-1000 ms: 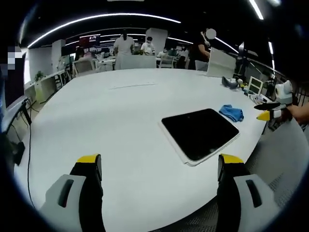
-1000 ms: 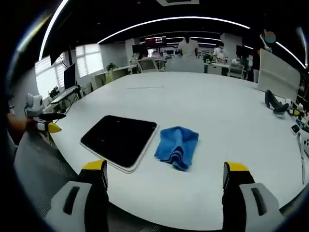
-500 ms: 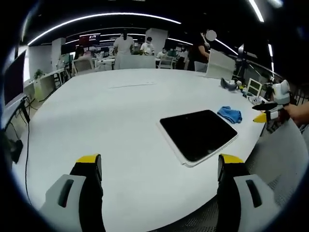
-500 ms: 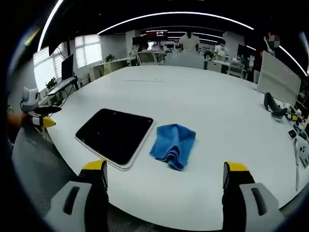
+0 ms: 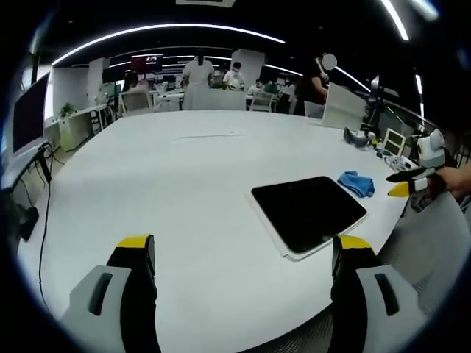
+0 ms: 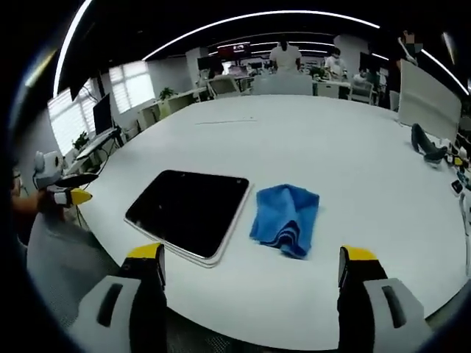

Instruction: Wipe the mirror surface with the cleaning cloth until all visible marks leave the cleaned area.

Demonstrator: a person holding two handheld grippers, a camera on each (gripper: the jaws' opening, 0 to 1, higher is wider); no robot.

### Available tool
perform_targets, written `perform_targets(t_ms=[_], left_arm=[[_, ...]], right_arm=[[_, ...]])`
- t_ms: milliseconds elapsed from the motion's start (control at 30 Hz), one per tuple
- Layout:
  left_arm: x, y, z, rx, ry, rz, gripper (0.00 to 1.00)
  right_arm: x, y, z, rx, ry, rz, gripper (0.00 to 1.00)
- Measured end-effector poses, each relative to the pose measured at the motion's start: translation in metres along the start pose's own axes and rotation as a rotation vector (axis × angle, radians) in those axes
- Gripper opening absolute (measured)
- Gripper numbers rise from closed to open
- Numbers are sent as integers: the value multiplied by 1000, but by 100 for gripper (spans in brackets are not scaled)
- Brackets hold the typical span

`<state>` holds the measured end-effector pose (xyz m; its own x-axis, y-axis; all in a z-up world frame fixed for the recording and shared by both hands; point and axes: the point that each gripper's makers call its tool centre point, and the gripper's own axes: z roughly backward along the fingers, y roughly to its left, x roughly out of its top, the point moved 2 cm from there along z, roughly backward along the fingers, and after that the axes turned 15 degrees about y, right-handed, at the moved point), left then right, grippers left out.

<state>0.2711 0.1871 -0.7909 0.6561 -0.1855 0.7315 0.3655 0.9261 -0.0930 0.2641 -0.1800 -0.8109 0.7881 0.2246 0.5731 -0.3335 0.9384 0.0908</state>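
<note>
One dark mirror (image 6: 190, 212) in a pale frame is lying flat on the big white table (image 6: 346, 169), close to the near edge, and in the left gripper view it (image 5: 309, 212) is sitting to the right of centre, again near the table's edge (image 5: 147, 191). A blue cleaning cloth (image 6: 288, 218) is lying crumpled just to the right of the mirror in the right gripper view, near it though whether the two are touching cannot be told; in the left gripper view the same cloth (image 5: 357, 183) is showing as a small blue heap just beyond the mirror's far right corner. The right gripper (image 6: 250, 283) is hanging released above the near edge of the table, its yellow-tipped jaws standing wide apart with nothing between them, the mirror and cloth lying beyond them. The left gripper (image 5: 243, 276) is likewise hovering open and empty over the near part of the table, its jaws spread wide, and it is also appearing at the left edge of the right gripper view (image 6: 70, 193), held in a person's hand. The right gripper is showing at the right edge of the left gripper view (image 5: 408, 182), beyond the table's edge. Further off, a dark object (image 6: 428, 147) is resting on the far right of the table, and several people (image 5: 199, 73) are standing among desks at the far end of the room under long curved ceiling lights (image 6: 250, 18).
</note>
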Motion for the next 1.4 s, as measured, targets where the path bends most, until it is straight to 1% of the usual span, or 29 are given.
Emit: perform_targets(t_ms=[33,100,167,200,300,333,433,467,533,633,700,767,833,867,933,1000,1033,1100,1167,1333,1400], left_arm=[[1,0,0,12,0,-38,99],[1,-1,0,3,-8,-25,99],[-4,-2,-3,-32,19,23,99],[-5,-1,-4,-37,26,26,99],[-2,-1,-2,-21,6,-14,99],[-1,-2,-1,-23,3,-12,99],[-2,2,-2,-33,-2,42,99],[-3,1,-3,-47,1,59,99],[-3,1,-3,-48,3,55,99],[-1,3,-1,-34,-13,74,99],[1,3,1,-26,-25,58,99],[5,-2,2,-34,-41,48,99],[8,-2,4,-25,-54,26,99],[10,-1,5,-17,-67,19,99],[14,-1,7,-21,-90,59,99],[16,-3,6,-23,-95,46,99],[15,-5,5,-21,-83,14,99],[13,-7,2,-24,-66,9,99],[11,-5,2,-25,-57,31,99],[6,-4,0,-11,-16,5,99],[6,-3,0,-2,-19,-4,99]], right_arm=[[1,3,-2,7,1,27,98],[3,8,-3,18,-3,47,98],[3,5,-2,15,-12,24,98],[4,0,1,6,-39,-10,99],[-1,-4,1,-9,-23,-21,99],[-1,-4,1,-9,-24,-21,99],[3,-3,3,-23,-42,-6,99],[3,-5,5,-23,-53,-23,99],[2,-8,6,-31,-58,-37,99],[4,-7,8,-42,-73,-20,99],[5,-9,10,-60,-71,11,99],[6,-11,16,-69,-81,32,99],[4,-12,20,-84,-72,58,98],[2,-9,21,-74,-71,59,98],[-3,-4,19,-62,-42,49,98],[2,-5,19,-68,-44,50,98],[9,-8,17,-54,-68,3,98],[8,-12,14,-23,-61,-68,98],[6,-18,12,-43,-54,-50,98],[-1,-16,8,-50,-46,-57,98],[0,-18,8,-59,-41,-70,98]])
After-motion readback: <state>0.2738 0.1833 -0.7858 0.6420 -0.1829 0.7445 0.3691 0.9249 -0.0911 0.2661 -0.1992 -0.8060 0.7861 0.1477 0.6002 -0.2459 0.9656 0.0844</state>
